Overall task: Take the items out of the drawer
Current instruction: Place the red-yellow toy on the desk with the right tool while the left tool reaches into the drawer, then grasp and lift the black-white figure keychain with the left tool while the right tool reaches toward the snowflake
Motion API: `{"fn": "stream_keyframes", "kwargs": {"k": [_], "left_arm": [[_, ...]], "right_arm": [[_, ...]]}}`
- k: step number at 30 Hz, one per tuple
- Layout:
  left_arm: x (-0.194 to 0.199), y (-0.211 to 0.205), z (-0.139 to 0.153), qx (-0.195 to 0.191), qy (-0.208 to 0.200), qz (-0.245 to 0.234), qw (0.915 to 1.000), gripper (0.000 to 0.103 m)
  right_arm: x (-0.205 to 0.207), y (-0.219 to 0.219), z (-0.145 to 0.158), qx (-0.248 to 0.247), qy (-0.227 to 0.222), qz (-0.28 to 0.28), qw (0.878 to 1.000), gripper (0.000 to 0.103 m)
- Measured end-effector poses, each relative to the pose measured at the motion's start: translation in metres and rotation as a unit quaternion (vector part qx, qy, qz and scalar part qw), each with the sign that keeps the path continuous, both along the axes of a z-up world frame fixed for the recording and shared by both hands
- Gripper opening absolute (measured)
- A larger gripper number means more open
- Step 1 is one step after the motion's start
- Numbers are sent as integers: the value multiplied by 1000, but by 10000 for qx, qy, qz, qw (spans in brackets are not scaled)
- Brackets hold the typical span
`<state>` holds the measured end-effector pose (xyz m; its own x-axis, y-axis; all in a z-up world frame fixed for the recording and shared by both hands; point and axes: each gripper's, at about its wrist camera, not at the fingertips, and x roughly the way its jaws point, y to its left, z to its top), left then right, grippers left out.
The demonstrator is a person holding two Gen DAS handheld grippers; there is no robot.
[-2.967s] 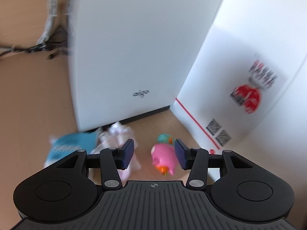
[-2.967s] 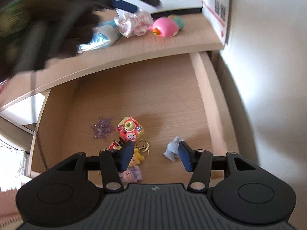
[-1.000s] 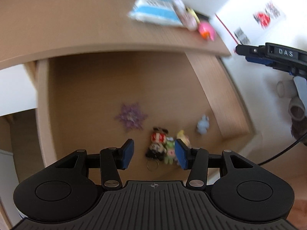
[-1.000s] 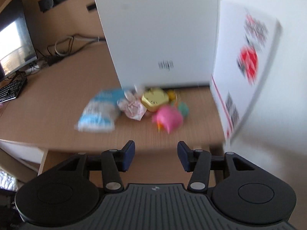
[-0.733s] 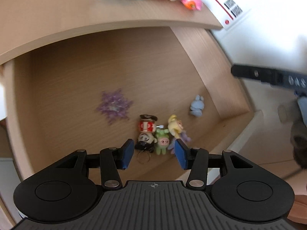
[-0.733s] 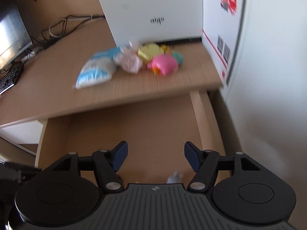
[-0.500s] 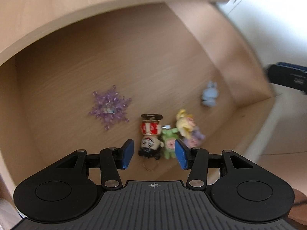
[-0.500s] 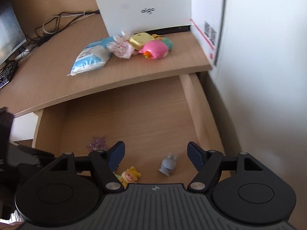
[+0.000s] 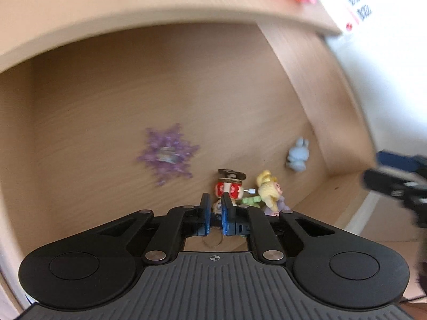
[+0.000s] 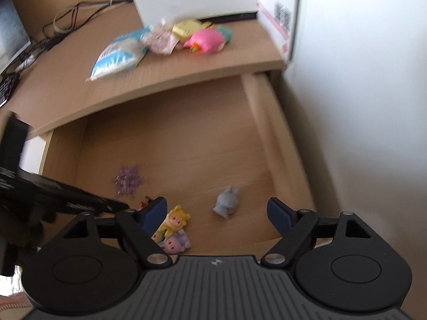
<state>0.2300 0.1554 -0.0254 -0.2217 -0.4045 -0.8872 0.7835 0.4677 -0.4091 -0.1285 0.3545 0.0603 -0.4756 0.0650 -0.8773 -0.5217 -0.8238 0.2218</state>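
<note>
- The left gripper (image 9: 214,214) has its blue pads drawn nearly together on the lower end of the small figure keychain with the red body and dark hat (image 9: 229,188). That keychain lies near the front wall of the open light-wood drawer (image 9: 344,186), beside the blond doll figure (image 9: 269,190). How much of it is actually pinched I cannot tell, since the pads hide that end.
- Risk one: the hold looks to be on an edge of the toy only. A quick lift could let it slip and drop back into the drawer.
- Risk two: a green figure (image 9: 249,200) and the blond doll touch the red keychain, and a metal ring shows just under the pads. If these are linked or snagged, lifting one would drag the others, and the cluster could swing and fall.
- The right gripper (image 10: 217,212) has just been opening. It hovers with jaws wide and nothing between them, over the small grey-blue rabbit figure (image 10: 226,200), which lies nearer the drawer's right wall.
- Risk three: the two grippers work close together at the drawer front, so a descent by the right could knock the left.
- The purple crystal snowflake ornament (image 9: 168,156) lies apart, farther from the front wall.
</note>
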Motion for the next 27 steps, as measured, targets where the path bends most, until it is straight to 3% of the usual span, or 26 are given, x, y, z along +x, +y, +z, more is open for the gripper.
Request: {"fn": "stream_keyframes", "kwargs": {"k": [4, 11, 15, 16, 17, 23, 27], "left_arm": [[3, 9, 10, -87, -172, 14, 9998, 10], [-18, -14, -7, -181, -275, -180, 9993, 18], [-34, -30, -19, 112, -548, -557, 9969, 18], [-37, -33, -22, 203, -641, -636, 9957, 23], [-39, -36, -25, 234, -628, -690, 9954, 31], [-47, -48, -35, 407, -666, -936, 9925, 34], [-41, -49, -41, 538, -354, -656, 9958, 35]], "right_arm": [[-19, -7, -10, -128, -93, 297, 9994, 83], [-34, -14, -4, -82, 42, 488, 9988, 83], [-25, -9, -6, -82, -15, 322, 9994, 83], [-21, -6, -9, -130, -38, 236, 9996, 84], [-17, -4, -11, -176, -58, 160, 9997, 84], [-7, 3, -19, -237, -108, 12, 9997, 86], [-5, 1, -19, -124, -127, 24, 9998, 87]]}}
